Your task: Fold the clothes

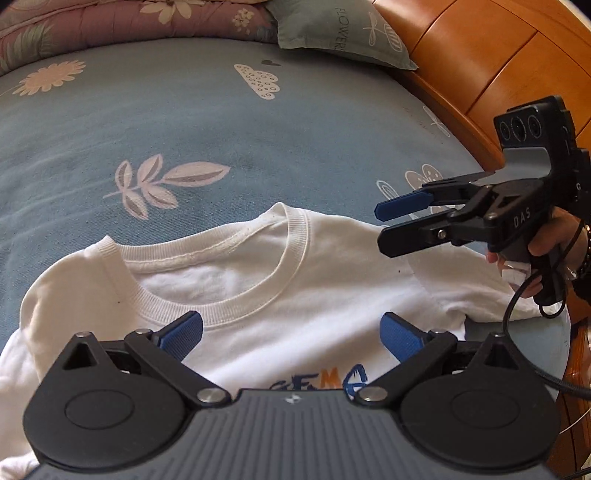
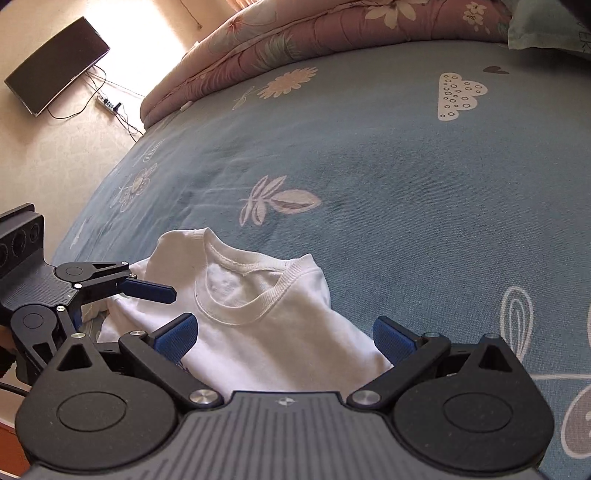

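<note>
White cotton T-shirt (image 1: 258, 295) with ribbed round collar lies front-up on the blue bedsheet printed with pale leaves, flowers and clouds (image 1: 184, 122), collar end pointing toward the head of the bed; blue and orange lettering on the chest, partly hidden behind the gripper body. Left gripper (image 1: 291, 336), black linkage with blue finger pads, hovers above the chest just below the collar, jaws spread wide, nothing between them. Right gripper (image 1: 384, 225) held in a person's hand (image 1: 546, 240), sits over the shirt's shoulder nearest the wooden headboard (image 1: 480, 55); jaws parted, empty. In the right wrist view the same gripper (image 2: 286, 339) straddles the shirt's body, fingers wide apart, not touching cloth as far as can be told. Pink floral quilt (image 1: 129, 22) bunched at the far edge of the bed, grey-green pillow (image 1: 343, 33) beside it. Dark flat screen (image 2: 55, 66) leaning on the floor beyond the bed.
</note>
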